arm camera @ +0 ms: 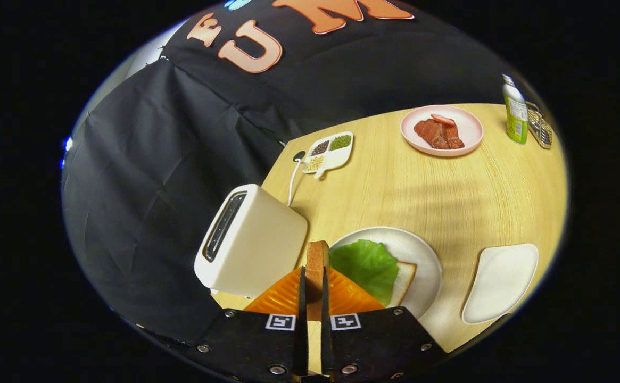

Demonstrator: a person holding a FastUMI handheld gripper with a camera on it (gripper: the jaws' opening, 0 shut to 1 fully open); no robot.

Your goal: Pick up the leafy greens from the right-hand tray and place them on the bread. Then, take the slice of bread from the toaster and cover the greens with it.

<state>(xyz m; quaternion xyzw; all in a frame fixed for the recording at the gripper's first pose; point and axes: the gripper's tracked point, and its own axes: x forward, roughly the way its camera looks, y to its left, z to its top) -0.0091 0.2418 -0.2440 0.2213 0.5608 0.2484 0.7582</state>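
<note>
White toaster [251,242] sits left, its slot empty. Just right, the gripper [314,287] is clamped on the bread slice [317,260], held on edge, long axis pointing away. Covering step, I judge: next, swing right and lay it flat over the greens [365,266] on the plate [421,255].

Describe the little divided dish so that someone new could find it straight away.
Start at the white toaster on the wooden table. Beyond it, by the table's far edge, sits the divided dish, white, with three compartments of dark, green and pale grains. No other dish here is partitioned.
</note>
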